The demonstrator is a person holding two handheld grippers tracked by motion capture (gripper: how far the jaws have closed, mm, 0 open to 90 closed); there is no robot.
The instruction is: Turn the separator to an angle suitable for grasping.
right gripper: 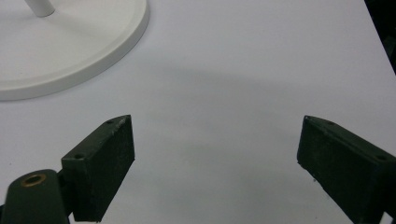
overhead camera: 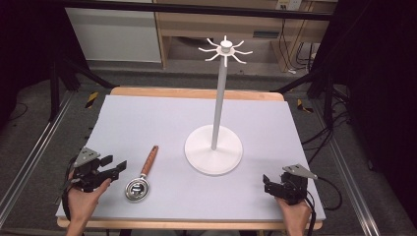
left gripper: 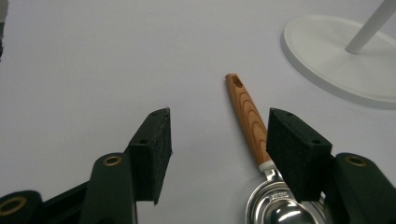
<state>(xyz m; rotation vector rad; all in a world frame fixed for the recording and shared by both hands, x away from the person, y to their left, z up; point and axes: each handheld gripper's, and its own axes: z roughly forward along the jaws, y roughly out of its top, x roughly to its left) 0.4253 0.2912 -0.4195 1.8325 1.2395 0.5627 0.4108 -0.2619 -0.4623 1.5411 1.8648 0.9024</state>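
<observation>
Fingers on the left gripper (overhead camera: 119,167) are spread wide with nothing between them; right gripper (overhead camera: 266,183) same, released and empty, parked at lower right of the high view well clear of everything.

The strainer (overhead camera: 140,176) (small steel bowl, wooden handle, could be a measuring scoop, hard to tell) lies flat on the surface (overhead camera: 147,118), lower left of centre in the high view, handle pointing up-frame toward the stand (overhead camera: 214,147). Strainer and stand base are apart, not touching.

In the left gripper view the handle (left gripper: 247,116) runs just inside the right-hand finger (left gripper: 294,149), bowl at the bottom edge. So it's off-centre in the opening.

Step, as I read it: approach before pickup, likely to hang it on the hooks (overhead camera: 225,49) at the top of the stand. The handle has a slot at its end.

Next move needs: shift the left gripper so the handle sits mid-gap, drop to the surface, close on the wood.
</observation>
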